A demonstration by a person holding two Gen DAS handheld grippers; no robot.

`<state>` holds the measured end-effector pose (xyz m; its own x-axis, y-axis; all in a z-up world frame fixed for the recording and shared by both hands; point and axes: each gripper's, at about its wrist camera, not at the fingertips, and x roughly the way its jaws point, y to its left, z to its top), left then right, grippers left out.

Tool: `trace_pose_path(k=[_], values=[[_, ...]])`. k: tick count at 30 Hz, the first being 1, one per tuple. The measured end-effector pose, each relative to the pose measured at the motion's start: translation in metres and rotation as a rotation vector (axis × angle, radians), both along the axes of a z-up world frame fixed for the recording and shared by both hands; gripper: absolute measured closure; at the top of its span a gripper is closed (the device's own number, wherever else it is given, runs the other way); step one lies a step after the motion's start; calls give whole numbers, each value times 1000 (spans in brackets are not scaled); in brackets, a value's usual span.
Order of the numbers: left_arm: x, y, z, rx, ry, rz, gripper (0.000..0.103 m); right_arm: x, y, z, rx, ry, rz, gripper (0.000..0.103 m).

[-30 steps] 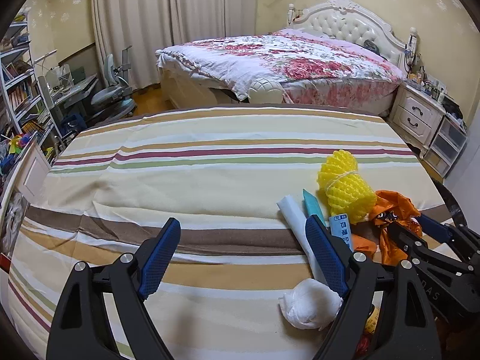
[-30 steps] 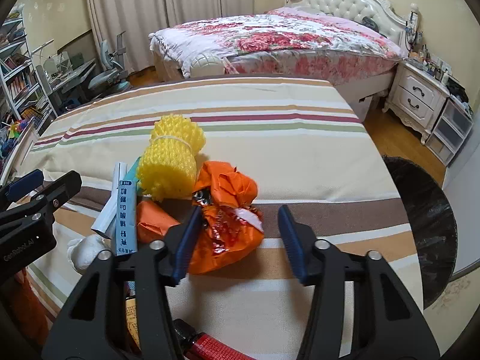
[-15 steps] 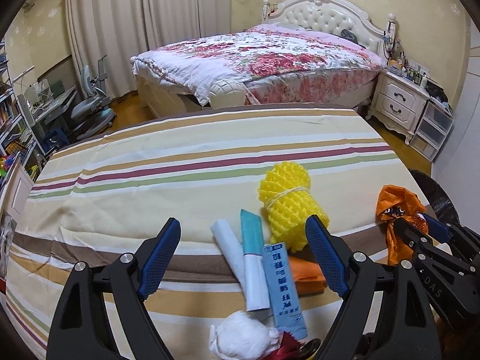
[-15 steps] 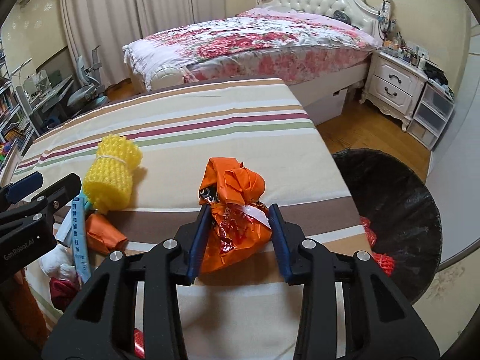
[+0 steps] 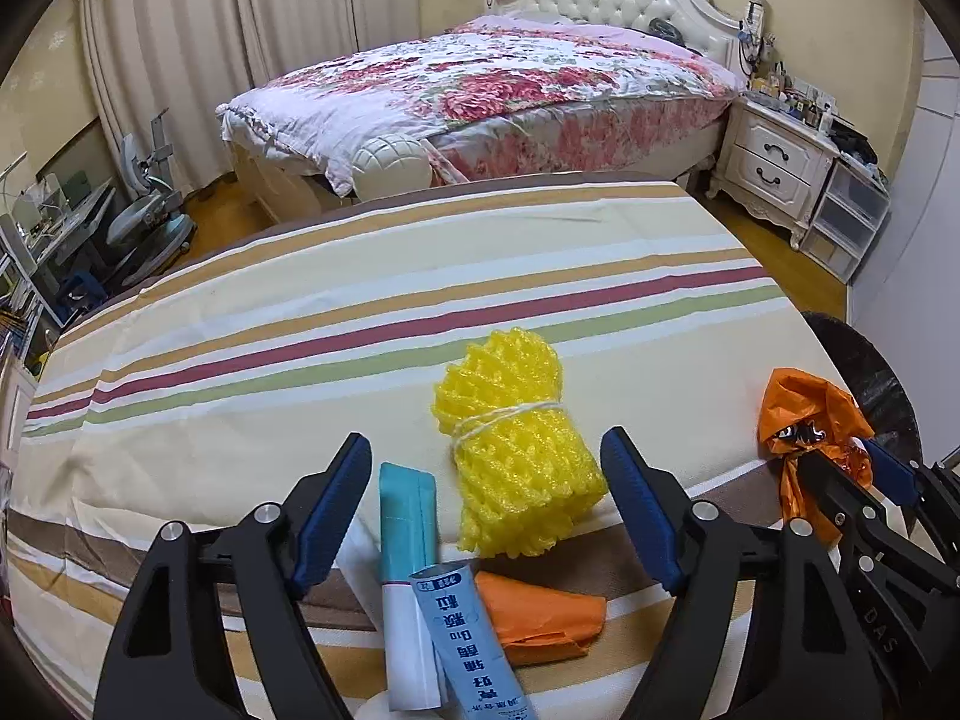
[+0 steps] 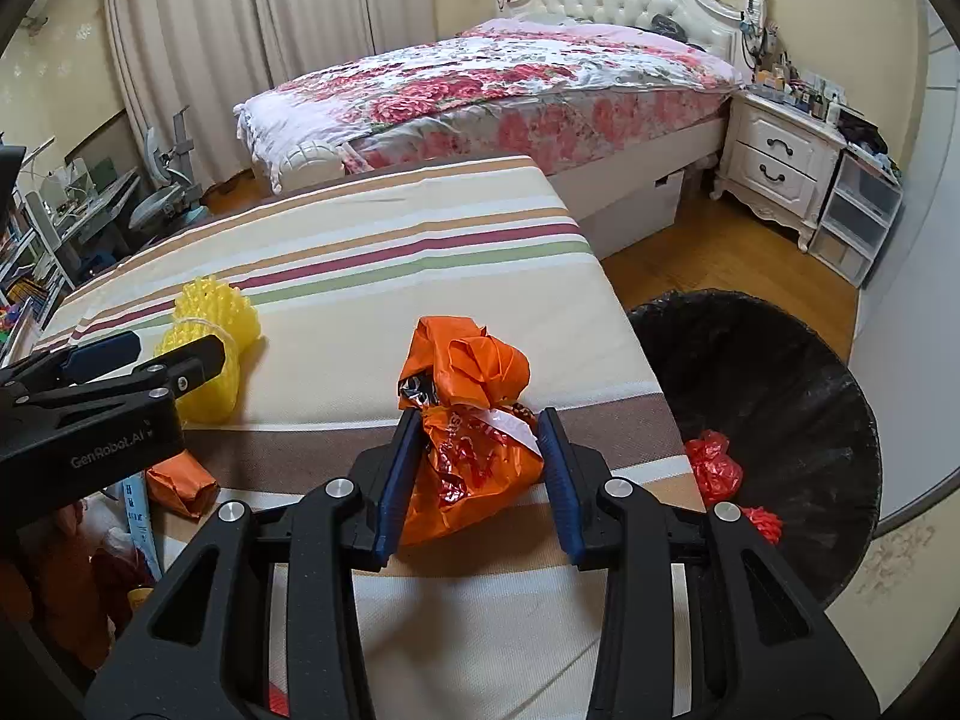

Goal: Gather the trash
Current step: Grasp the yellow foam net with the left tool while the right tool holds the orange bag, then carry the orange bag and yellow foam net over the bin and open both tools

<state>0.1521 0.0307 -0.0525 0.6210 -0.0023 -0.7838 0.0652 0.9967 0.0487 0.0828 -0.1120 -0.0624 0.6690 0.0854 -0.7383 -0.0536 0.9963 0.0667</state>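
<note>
The tied orange bag (image 6: 474,450) is clamped between the right gripper (image 6: 477,468) pads above the striped desk (image 6: 384,252); judged next, it must travel right to the black-lined bin (image 6: 780,396) and be released. The left gripper (image 5: 486,516), jaws just narrowing but clear of anything, frames the yellow foam net (image 5: 516,450), likely next. Beyond stands a floral bed (image 6: 498,78).

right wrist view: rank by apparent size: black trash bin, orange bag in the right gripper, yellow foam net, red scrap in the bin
1. black trash bin
2. orange bag, though it sits nearest the lens
3. yellow foam net, partly hidden by the left gripper, so its rank is unsure
4. red scrap
</note>
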Motion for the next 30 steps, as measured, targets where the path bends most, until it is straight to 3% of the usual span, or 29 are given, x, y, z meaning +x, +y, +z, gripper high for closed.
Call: trace_pose_path(k=[7,14,23,30], values=[[-1,-7,-4,-23,25,-51,56,0,0,0,-3,1,0,64],[-8,-5,3,-20,-2,-53,59,-1,-1,2,-4,-6,-3,65],[-30,-9,34,-8,-118,-69,59,-17,-13,20,-6,-54,-35,65],[-46,-20,52,-60,-177,-98,59,-33,-41,35,-18,-93,-100,65]])
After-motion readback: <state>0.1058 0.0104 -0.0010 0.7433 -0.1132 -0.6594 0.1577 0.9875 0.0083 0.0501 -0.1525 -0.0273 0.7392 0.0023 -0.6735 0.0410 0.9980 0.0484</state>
